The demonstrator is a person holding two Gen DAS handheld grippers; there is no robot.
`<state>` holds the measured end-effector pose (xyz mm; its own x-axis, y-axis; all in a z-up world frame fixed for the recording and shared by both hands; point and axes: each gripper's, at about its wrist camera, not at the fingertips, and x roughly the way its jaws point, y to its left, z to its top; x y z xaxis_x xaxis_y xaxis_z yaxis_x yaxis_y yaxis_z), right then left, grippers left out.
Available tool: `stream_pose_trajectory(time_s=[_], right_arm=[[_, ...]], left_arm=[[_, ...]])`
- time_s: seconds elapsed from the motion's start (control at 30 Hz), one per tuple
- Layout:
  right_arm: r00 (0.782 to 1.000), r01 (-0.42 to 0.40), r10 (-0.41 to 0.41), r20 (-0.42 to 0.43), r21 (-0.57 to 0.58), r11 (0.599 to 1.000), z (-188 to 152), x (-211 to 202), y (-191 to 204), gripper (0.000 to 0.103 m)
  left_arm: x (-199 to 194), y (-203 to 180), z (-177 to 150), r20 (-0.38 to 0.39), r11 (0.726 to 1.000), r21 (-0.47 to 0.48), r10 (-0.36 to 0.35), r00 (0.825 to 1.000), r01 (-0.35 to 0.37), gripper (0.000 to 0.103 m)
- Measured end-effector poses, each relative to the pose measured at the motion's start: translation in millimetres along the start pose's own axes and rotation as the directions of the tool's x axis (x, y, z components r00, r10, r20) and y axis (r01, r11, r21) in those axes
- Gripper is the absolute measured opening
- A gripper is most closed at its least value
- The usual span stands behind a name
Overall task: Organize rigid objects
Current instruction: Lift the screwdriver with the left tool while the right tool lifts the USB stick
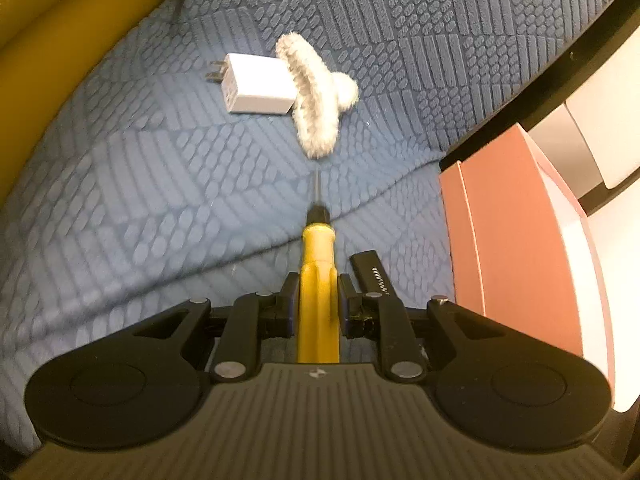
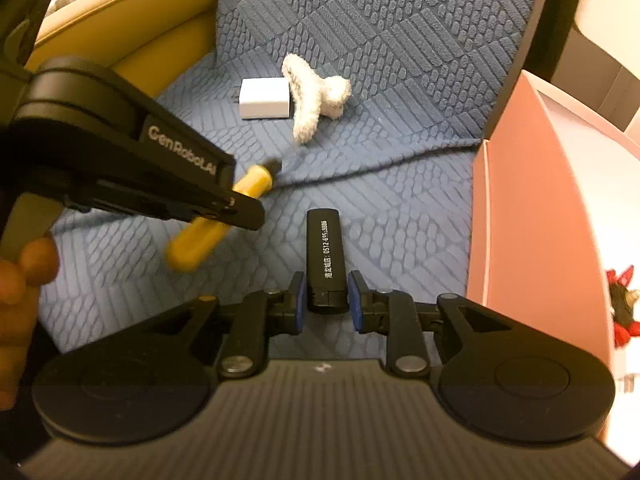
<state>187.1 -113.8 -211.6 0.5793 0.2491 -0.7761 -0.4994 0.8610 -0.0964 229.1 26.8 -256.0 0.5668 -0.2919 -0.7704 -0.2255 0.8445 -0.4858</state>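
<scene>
L gripper [image 1: 318,300] clamping yellow screwdriver [image 1: 318,264]; R gripper [image 2: 328,300] pinching black stick [image 2: 326,256]. White charger [image 1: 256,84] w/ fuzzy clip [image 1: 312,96] at 12 o'clock, pink box [image 2: 532,216] 3 o'clock.

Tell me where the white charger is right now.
The white charger lies on the blue blanket, ahead of both grippers in both wrist views. It touches the left side of the fluffy hair clip, near the yellow cushion.

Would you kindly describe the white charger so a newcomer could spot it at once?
Start at the blue textured blanket beside the yellow cushion. Near its middle lie two pale things touching. The white charger is the smooth, boxy one with metal prongs; the fluffy hair clip is fuzzy and curved.
</scene>
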Motion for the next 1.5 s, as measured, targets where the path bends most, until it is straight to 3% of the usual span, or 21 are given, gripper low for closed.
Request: stream_pose_trajectory(time_s=[0.4,1.17,1.37,1.5], right_arm=[[0.999,-0.032,0.035,-0.039,0.058,0.998,-28,-20,-3,0.026],[0.996,-0.079,0.081,-0.021,0.085,0.993,-16,5,-9,0.028],[0.998,-0.049,0.052,-0.033,0.086,0.995,-18,2,-10,0.027],[0.999,-0.025,0.027,-0.042,0.056,0.998,-21,-3,-8,0.027]], left_arm=[[-27,-10,-38,-0.006,1.0,-0.001,0.002,1.0,-0.002,0.022],[-10,-9,-30,-0.023,1.0,-0.001,-0.018,1.0,0.018,0.024],[-6,-12,-29,-0.023,1.0,0.012,-0.029,0.999,0.029,0.034],[-3,-19,-31,-0.026,0.998,0.038,-0.047,0.999,0.048,0.034]])
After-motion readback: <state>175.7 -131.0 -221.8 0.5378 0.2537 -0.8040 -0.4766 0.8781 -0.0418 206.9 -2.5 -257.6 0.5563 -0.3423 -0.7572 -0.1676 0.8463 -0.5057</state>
